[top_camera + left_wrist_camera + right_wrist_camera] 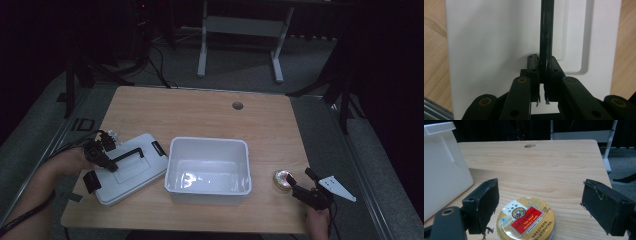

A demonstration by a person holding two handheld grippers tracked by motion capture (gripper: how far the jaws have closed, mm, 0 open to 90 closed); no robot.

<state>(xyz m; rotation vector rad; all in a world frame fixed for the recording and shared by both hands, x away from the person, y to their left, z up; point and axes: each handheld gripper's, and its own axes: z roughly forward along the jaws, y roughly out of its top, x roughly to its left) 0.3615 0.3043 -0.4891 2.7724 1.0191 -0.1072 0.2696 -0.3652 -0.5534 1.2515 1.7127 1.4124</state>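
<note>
I've got the left gripper (543, 75) clenched on the lid (131, 167)'s thin stiff handle (546, 37), left of the bin (209, 171); light, rigid plastic; right gripper (539, 207) released around the tin (526, 218).

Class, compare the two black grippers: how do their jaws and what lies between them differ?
The left gripper is shut on the white lid's black handle; the right gripper stands open. The left presses its thing; the right only flanks the round gold tin, untouched. Both are black, two-jawed and hand-held.
</note>
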